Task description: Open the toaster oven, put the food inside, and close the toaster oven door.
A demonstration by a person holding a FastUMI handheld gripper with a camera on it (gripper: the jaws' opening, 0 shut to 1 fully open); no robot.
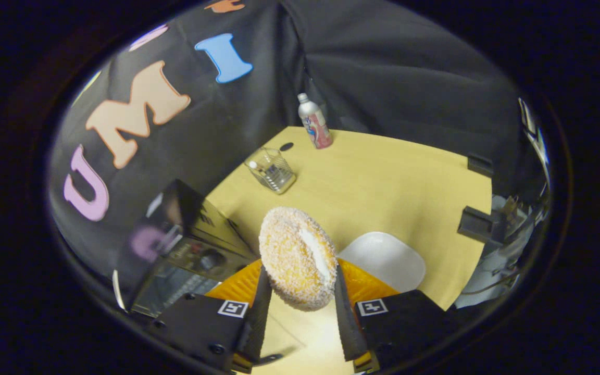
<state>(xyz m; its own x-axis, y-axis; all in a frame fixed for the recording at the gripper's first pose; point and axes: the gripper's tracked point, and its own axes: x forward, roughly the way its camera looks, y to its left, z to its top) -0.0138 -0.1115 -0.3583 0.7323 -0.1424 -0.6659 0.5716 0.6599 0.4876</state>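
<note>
Sugar-dusted food: a round pastry [296, 256] coated in pale crumbs, with a strip of white cream showing along its edge, is held up off the table.
Gripper: the gripper [299, 291] has its jaws closed in on the pastry, one finger pressing each side, so the pastry stands on edge between them.
Table: a light yellow wooden table [383, 182] lies below and beyond the fingers.
Toaster oven: a dark, glossy toaster oven [185, 250] sits on the table to the left of the pastry, just beside the left finger; I cannot tell from here whether its door is open.
Plate: a white plate [386, 260] with rounded corners rests on the table just right of the pastry, bare on top.
Glass container: a clear square container [271, 170] stands farther back, beyond the pastry, with something small and white inside.
Bottle: a silver bottle [314, 121] with a red and white label and white cap stands near the far edge of the table, well apart from the pastry.
</note>
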